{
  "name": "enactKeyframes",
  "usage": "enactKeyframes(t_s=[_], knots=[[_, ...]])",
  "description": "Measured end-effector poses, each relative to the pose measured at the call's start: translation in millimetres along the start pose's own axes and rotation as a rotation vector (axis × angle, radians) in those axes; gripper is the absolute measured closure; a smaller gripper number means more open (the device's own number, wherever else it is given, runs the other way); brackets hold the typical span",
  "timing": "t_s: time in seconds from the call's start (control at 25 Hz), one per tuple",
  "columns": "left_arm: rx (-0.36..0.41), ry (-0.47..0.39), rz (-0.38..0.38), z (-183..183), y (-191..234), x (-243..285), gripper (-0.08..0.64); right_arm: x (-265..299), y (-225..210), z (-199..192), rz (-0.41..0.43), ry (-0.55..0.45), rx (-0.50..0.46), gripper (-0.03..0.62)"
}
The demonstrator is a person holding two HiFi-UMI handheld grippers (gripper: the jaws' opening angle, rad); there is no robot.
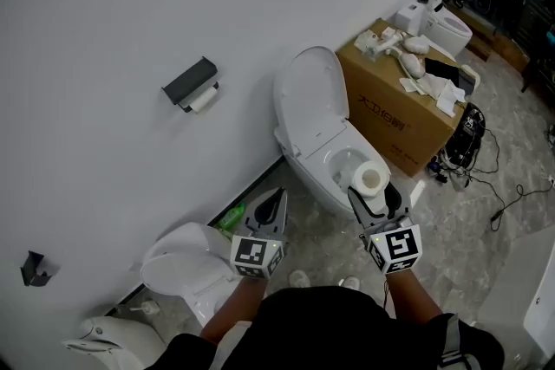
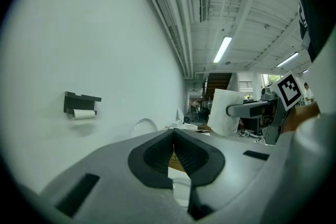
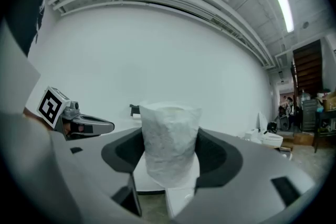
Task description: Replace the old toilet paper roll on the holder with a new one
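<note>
A dark holder (image 1: 191,84) is fixed on the white wall with the thin old roll (image 1: 204,100) under it; both show small in the left gripper view, holder (image 2: 81,101) and old roll (image 2: 84,113). My right gripper (image 1: 373,193) is shut on a full new roll (image 1: 371,178), which stands upright between the pads (image 3: 169,139). Just left of it my left gripper (image 1: 276,202) is shut and empty, its pads pressed together (image 2: 173,136). Both grippers hover level, well short of the wall. The new roll (image 2: 223,113) also appears in the left gripper view.
An open white toilet (image 1: 325,139) stands against the wall ahead. A cardboard box (image 1: 399,113) with clutter on top sits to its right, with cables (image 1: 486,178) on the floor. Below left are a white lidded bin (image 1: 186,260) and a green item (image 1: 231,218).
</note>
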State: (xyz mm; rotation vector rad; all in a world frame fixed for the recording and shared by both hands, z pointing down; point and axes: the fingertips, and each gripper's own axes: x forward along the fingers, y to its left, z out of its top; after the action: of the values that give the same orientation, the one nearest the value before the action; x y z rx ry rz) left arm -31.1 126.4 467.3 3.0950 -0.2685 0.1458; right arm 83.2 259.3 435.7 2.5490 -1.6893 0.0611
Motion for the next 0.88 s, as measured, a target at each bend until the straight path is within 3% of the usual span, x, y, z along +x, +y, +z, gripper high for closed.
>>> enactKeyframes(t_s=[0.52,0.88], knots=[[-0.031,-0.001,0.093,-13.0,89.9,-48.5,0.554,74.1,89.0,9.4,0.116,-0.011,-0.047,0.304],[-0.045,0.024,0.181,-20.5,141.9,-42.0,0.554,138.0,111.6,8.7,0.217,0.001,-0.088,0.304]])
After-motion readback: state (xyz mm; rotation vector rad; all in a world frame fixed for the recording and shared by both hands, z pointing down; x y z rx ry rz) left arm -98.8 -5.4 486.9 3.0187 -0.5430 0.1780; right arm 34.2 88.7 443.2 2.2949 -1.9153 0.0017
